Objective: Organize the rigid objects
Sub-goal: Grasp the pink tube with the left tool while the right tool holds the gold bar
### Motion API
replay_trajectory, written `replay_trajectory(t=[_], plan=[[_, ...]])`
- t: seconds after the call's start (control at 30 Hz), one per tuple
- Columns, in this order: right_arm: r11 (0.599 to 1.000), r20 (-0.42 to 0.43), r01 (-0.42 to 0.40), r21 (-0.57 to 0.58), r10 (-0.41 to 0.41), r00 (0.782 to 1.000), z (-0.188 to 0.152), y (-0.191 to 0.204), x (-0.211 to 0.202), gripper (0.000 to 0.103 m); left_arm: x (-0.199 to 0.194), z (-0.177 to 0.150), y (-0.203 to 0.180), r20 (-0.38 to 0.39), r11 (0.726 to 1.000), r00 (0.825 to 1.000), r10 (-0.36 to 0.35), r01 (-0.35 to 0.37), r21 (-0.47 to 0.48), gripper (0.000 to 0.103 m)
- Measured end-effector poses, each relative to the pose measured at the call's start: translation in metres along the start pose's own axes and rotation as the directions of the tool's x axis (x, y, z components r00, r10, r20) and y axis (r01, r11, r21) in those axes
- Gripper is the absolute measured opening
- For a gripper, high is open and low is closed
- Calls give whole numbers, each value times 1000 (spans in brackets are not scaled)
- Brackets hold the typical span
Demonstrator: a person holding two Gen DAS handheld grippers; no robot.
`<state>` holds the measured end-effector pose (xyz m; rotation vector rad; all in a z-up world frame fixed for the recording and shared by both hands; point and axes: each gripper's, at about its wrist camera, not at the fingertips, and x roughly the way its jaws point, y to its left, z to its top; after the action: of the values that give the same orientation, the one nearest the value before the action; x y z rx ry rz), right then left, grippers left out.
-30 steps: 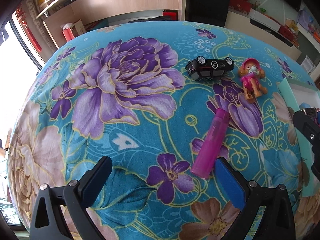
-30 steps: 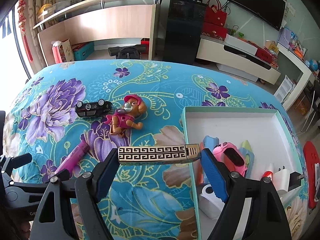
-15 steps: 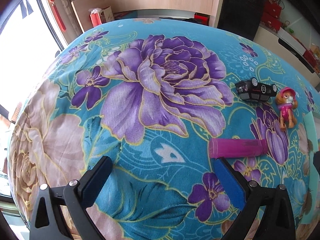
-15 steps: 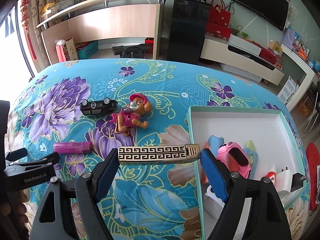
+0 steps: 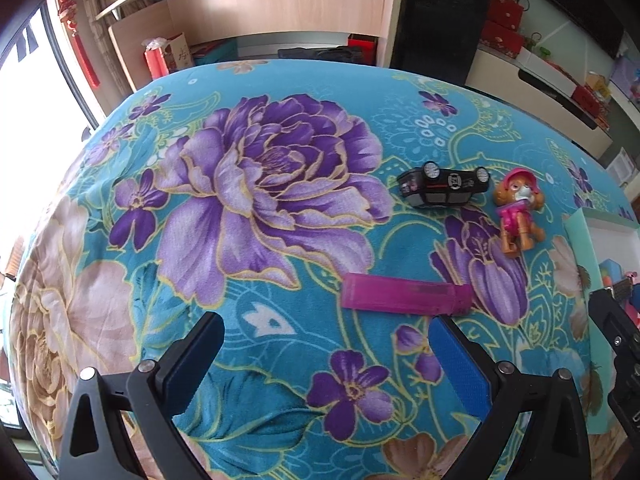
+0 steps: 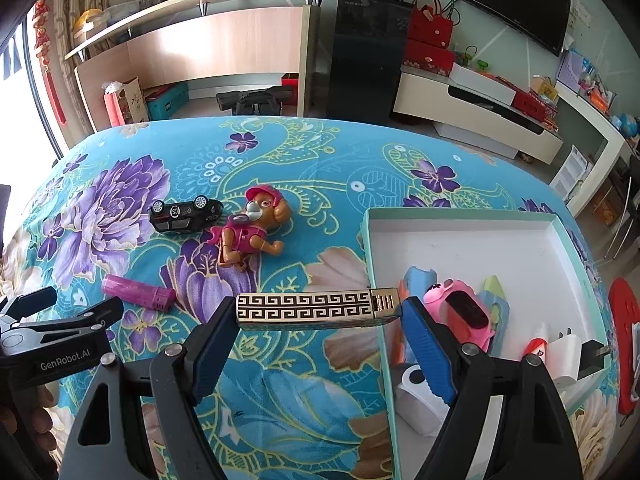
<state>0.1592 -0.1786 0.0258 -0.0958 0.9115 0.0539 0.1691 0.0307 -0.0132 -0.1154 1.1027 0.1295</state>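
Observation:
My right gripper is shut on a gold and black patterned lighter, held crosswise above the left rim of the teal-edged white box. My left gripper is open and empty, just in front of a magenta lighter lying on the floral cloth; it also shows in the right wrist view. A black toy car lies on its side beside a pink toy dog. Both show in the right wrist view, car and dog.
The box holds several items: a pink toy, blue pieces, a white plug. The left gripper shows at the right view's left edge. Shelves and a black cabinet stand behind the table.
The left wrist view has swung right and nearer, so the magenta lighter now lies level just ahead of the jaws. The right gripper still holds the patterned lighter, nearly unmoved.

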Motion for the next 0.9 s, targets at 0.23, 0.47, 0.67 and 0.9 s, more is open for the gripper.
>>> replay_trajectory(t=[0.23, 0.47, 0.67, 0.9], plan=[[1000, 8, 17, 14, -17, 1000, 0, -8, -4, 83, -1, -2, -25, 6, 998, 999, -39, 38, 46, 103], [1000, 15, 21, 23, -21, 1000, 1, -12, -7, 82, 8, -1, -45, 0, 995, 999, -41, 41, 86, 103], [1000, 28, 19, 23, -19, 999, 1, -14, -11, 82, 17, 0, -50, 0, 994, 1000, -7, 7, 106, 103], [1000, 22, 15, 27, -16, 1000, 1, -16, -9, 82, 17, 1, -51, 20, 994, 1000, -11, 8, 108, 90]])
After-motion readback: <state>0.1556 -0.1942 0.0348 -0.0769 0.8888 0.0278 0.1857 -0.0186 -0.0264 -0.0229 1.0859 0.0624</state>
